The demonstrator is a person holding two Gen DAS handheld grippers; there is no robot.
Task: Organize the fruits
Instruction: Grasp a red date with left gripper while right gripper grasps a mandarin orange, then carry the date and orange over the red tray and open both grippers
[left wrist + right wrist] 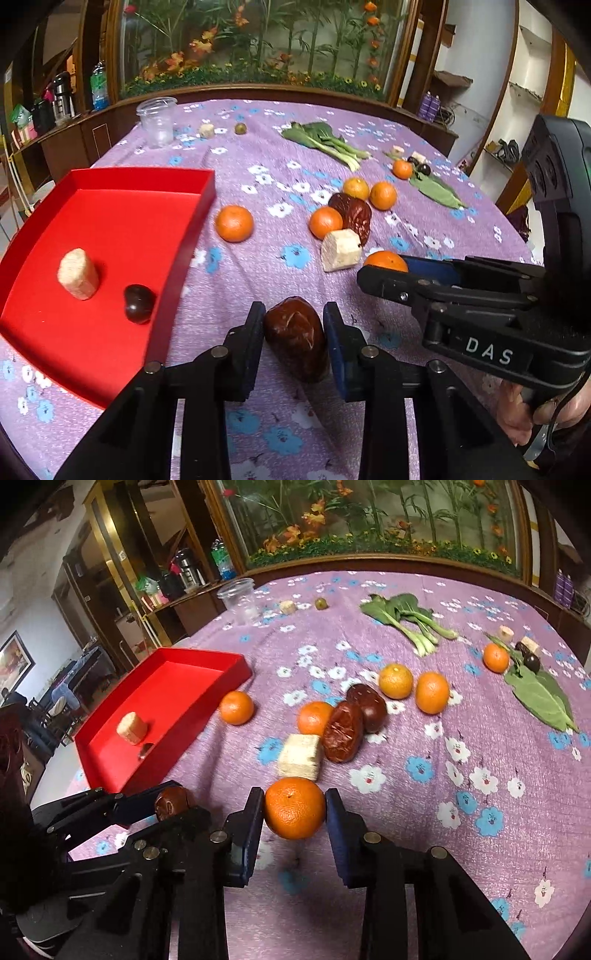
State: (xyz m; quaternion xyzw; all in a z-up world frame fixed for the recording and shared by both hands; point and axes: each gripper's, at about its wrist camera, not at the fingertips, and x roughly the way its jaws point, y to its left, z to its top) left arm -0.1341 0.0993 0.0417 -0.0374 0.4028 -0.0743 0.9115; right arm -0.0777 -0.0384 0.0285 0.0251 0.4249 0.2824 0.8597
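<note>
Purple floral desk (258,192) across the left wrist view: left gripper (294,332) clenched on red date (295,341) at lower centre, red tray (110,236) at left

Right wrist view: right gripper (294,808) grasping orange (294,808) at lower centre

The left gripper (294,328) points forward and down, its two black fingers with blue pads closed on a brown date (297,338) held between them. The right gripper (294,808) sits just to its right at a similar downward slant, its pads pressed against both sides of an orange (294,808). In the left wrist view, the right gripper's body crosses the frame from the right, and a hand (532,413) grips its handle at the lower right edge.
</note>
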